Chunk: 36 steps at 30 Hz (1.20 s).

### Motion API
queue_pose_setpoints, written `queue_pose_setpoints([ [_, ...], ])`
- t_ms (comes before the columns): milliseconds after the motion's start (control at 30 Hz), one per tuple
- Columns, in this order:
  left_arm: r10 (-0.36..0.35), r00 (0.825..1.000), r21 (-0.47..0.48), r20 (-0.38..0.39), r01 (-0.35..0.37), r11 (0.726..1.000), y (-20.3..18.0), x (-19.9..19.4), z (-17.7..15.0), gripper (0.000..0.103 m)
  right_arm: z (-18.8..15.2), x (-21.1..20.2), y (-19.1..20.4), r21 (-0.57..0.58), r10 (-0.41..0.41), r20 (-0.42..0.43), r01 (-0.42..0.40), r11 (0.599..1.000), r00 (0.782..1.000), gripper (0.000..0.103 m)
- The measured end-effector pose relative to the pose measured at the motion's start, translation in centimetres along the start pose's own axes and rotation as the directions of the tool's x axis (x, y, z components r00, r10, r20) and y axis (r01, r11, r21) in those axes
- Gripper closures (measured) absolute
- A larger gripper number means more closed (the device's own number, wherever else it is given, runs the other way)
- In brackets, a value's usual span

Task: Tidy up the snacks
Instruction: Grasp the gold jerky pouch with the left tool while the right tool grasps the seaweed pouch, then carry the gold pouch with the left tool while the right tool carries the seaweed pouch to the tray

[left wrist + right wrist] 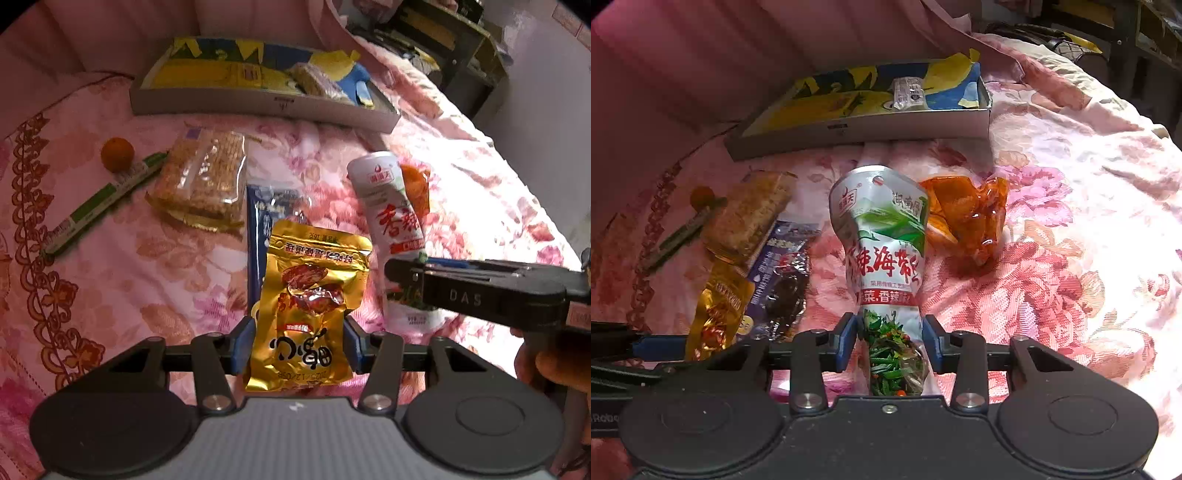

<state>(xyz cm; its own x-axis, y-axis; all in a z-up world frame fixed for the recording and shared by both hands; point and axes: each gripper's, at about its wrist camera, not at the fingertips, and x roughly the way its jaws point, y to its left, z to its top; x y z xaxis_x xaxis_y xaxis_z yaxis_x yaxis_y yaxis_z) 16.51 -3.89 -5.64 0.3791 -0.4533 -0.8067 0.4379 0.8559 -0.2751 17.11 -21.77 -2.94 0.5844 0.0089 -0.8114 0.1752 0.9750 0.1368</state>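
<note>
On the pink floral bedspread (122, 266), going left to right, there was a small orange fruit (117, 154) at about 10 o'clock, touching a green-and-white stick pack (107, 201). Just right of those sat a clear pack of crispy snack bars (201, 177), then a dark blue packet (258, 229) partly tucked under the gold pouch (308, 306). The left gripper (300, 341) was clamped on that gold pouch at 6 o'clock, blue pads pressing both its sides. Up at 12 o'clock was the shallow white box (258, 105) with a couple of snacks already in it. Over at 3 o'clock, the right gripper (892, 345) had pinched the white seaweed snack bag (882, 236) near its bottom end, squeezing it narrow. An orange wrapper (971, 218) lay just right of that bag, touching it.
</note>
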Motion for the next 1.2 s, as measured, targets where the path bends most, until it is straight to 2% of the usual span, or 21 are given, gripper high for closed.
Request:
queue_pose_setpoints([
  [267, 0.028, 0.996, -0.015, 0.085, -0.027, 1.0, -0.1, -1.3, 0.1, 0.049, 0.1, -1.5, 0.7, -0.02, 0.05, 0.067, -0.049, 0.999, 0.997, 0.065],
  [533, 0.058, 0.986, -0.04, 0.154, -0.052, 0.998, 0.1, -2.1, 0.2, 0.049, 0.8, -3.0, 0.9, -0.01, 0.112, 0.149, -0.111, 0.994, 0.982, 0.065],
  [867, 0.053, 0.98, -0.092, 0.189, -0.036, 0.995, 0.0, -2.6, 0.8, 0.049, 1.4, -4.6, -0.1, 0.033, 0.144, 0.233, -0.156, 0.987, 0.962, 0.065],
  [1033, 0.069, 0.968, -0.099, 0.241, -0.046, 0.994, -0.5, -3.3, 2.4, 0.049, 2.4, -4.9, -0.5, 0.054, 0.165, 0.269, -0.186, 0.981, 0.949, 0.065],
  [1200, 0.076, 0.95, -0.122, 0.304, -0.04, 0.992, -0.6, -3.9, 5.3, 0.049, 4.3, -5.0, -0.7, 0.036, 0.166, 0.321, -0.187, 0.982, 0.932, 0.065],
])
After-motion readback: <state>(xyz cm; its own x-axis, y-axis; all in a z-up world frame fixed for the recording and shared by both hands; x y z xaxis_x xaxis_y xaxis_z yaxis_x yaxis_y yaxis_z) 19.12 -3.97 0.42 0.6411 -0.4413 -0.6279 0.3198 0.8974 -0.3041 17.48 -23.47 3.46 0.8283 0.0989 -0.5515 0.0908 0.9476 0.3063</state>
